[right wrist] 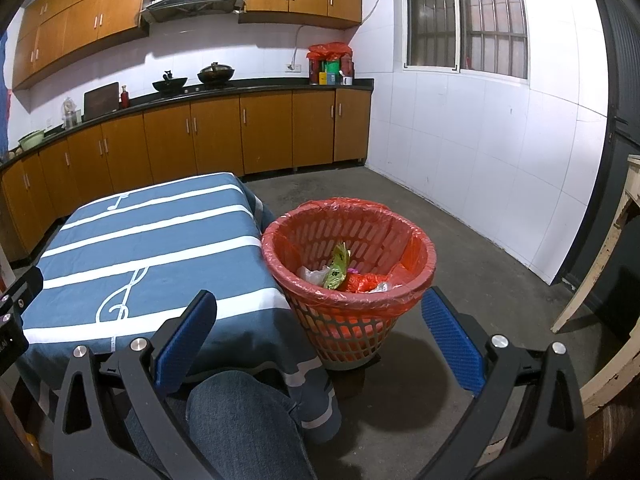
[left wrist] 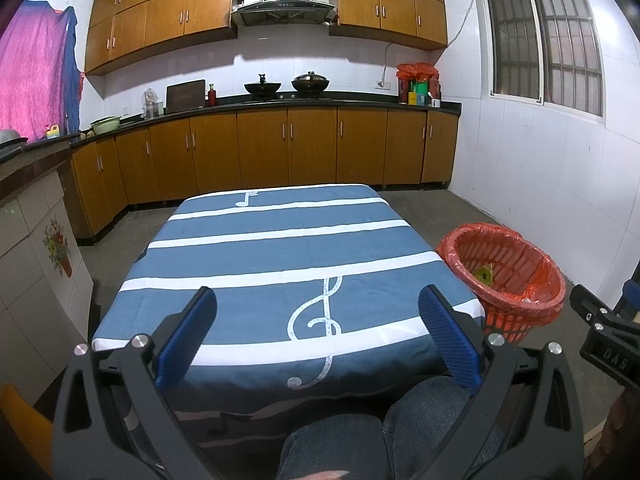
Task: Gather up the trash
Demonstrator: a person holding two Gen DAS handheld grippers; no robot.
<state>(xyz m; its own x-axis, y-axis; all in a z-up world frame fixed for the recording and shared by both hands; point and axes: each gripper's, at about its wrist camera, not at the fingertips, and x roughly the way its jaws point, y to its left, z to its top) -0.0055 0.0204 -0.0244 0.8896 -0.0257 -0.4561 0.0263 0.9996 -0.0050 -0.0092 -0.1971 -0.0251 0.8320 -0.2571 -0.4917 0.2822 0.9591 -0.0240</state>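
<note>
In the left wrist view, the left gripper (left wrist: pixel 318 308) hung over the near edge of the table (left wrist: pixel 256 240), which was covered in a blue cloth with white stripes and music notes. Its blue-padded fingers (left wrist: pixel 192 336) stood wide apart and held nothing. The round red plastic lattice basket lined with a red bag (left wrist: pixel 504 276) stood on the floor just beside the table's right edge, off to the right of the fingers.

In the right wrist view, the right gripper (right wrist: pixel 320 312) was likewise spread wide and empty. The basket stood upright ahead, between the fingers, mouth upward. Inside lay a yellow-green crumpled wrapper (right wrist: pixel 336 268), leaning upright, with white and red scraps beside it.
</note>
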